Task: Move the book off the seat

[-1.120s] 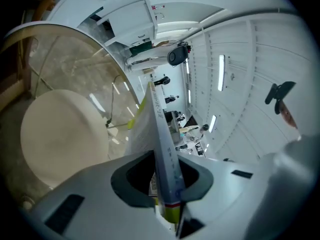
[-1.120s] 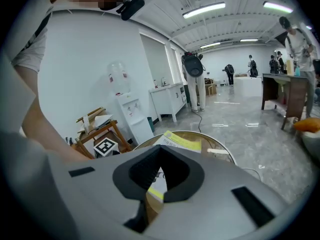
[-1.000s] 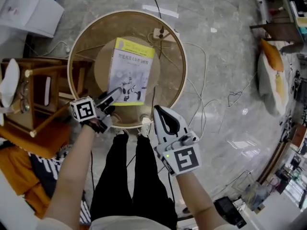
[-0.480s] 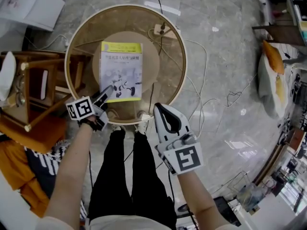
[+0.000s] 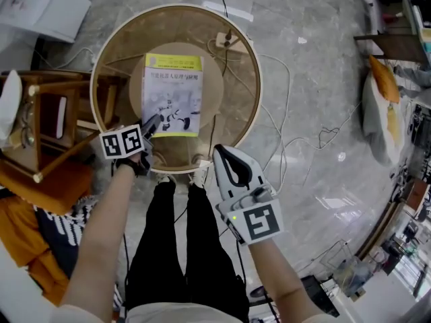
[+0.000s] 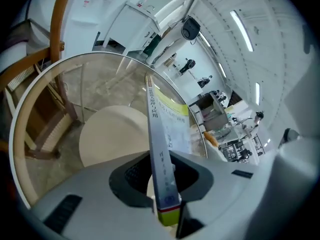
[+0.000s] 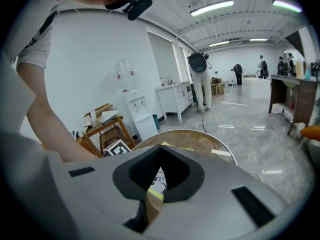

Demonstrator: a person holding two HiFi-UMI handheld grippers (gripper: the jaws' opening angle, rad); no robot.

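A book (image 5: 173, 93) with a yellow band and a grey cover picture lies flat over the round glass table (image 5: 252, 79). I cannot tell if it touches the glass. My left gripper (image 5: 153, 121) is shut on its near left corner. In the left gripper view the book (image 6: 161, 139) stands edge-on between the jaws of that gripper (image 6: 165, 199). My right gripper (image 5: 221, 152) hangs shut and empty at the table's near rim, right of the book. In the right gripper view the gripper (image 7: 152, 189) points at the book (image 7: 159, 176).
A wooden chair (image 5: 64, 123) stands left of the table, an orange heap (image 5: 40, 187) beside it. Under the glass are a round beige disc (image 6: 107, 136) and a power strip (image 5: 225, 44). A person (image 7: 200, 79) stands far off. Cables cross the floor (image 5: 316, 140).
The book has turned from tilted to square and shifted slightly left over the table. The left gripper has swung from pointing upward to nearly level. The right gripper has barely moved.
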